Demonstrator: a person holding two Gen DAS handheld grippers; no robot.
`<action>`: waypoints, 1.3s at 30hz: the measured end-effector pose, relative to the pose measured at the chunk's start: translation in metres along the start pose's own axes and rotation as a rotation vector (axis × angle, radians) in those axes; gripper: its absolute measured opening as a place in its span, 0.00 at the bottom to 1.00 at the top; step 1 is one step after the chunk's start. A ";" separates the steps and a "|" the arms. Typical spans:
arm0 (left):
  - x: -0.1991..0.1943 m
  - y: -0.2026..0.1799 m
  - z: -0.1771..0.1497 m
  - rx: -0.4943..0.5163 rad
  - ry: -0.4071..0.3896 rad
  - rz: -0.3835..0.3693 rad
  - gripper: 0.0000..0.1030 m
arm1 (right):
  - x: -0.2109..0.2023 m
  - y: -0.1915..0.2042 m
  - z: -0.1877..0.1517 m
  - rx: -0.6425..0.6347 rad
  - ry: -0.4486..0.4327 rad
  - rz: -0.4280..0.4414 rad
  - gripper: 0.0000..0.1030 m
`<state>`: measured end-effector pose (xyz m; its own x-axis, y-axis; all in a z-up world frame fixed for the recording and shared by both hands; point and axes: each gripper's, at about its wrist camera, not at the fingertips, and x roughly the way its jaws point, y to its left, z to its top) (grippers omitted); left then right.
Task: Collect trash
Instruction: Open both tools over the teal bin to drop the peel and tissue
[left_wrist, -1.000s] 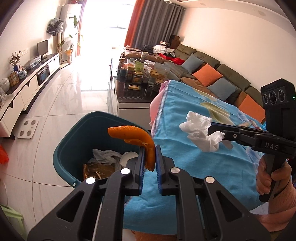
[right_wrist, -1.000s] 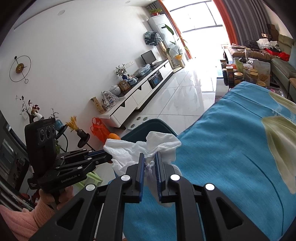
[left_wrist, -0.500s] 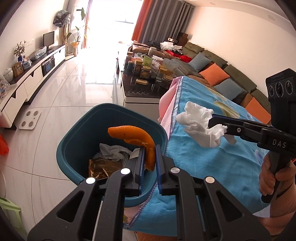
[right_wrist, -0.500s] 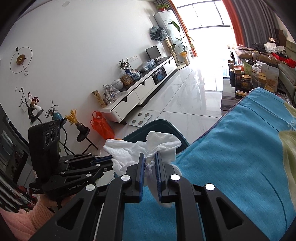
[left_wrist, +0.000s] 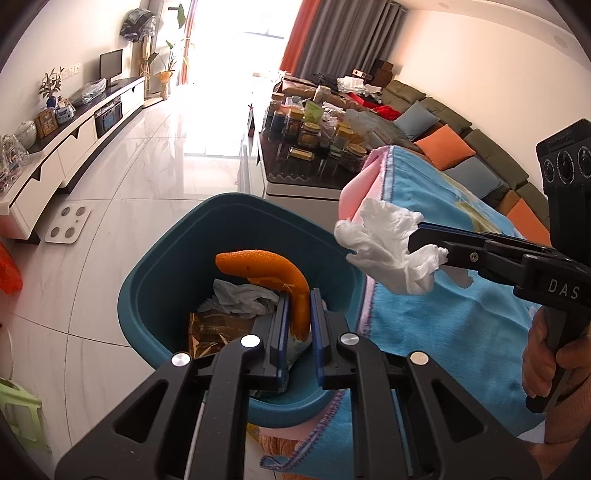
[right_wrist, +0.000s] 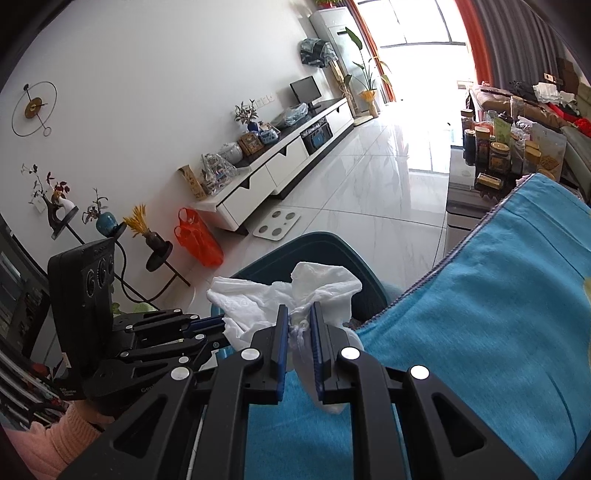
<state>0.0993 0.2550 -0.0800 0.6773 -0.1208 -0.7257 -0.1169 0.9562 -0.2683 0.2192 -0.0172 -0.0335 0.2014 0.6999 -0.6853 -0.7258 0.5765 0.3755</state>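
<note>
My left gripper (left_wrist: 295, 314) pinches curved orange peel (left_wrist: 273, 275) above the teal plastic bin (left_wrist: 155, 295); right gripper (right_wrist: 297, 332) clamps crumpled white tissue (right_wrist: 288, 295), both angled down.

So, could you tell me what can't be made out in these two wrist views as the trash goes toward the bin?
- Bin floor, left wrist view: covered by trash and the left gripper holding the orange peel.
- Bin interior, right wrist view: hidden behind the tissue in the right gripper.
- Jar labels on the coffee table, left wrist view: too small to read.
- Blue cloth's far end: cut off by the frame edge.
</note>
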 end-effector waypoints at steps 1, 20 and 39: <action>0.003 0.002 0.000 -0.003 0.005 0.002 0.11 | 0.003 0.001 0.000 -0.001 0.005 -0.002 0.10; 0.051 0.027 0.003 -0.061 0.074 0.052 0.12 | 0.056 0.001 0.016 0.029 0.093 -0.042 0.18; 0.003 0.010 0.003 -0.055 -0.060 0.006 0.35 | 0.006 -0.011 0.001 0.046 0.013 -0.014 0.27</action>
<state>0.1028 0.2648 -0.0829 0.7183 -0.0972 -0.6889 -0.1600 0.9406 -0.2995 0.2293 -0.0188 -0.0411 0.2027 0.6866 -0.6982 -0.6919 0.6050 0.3940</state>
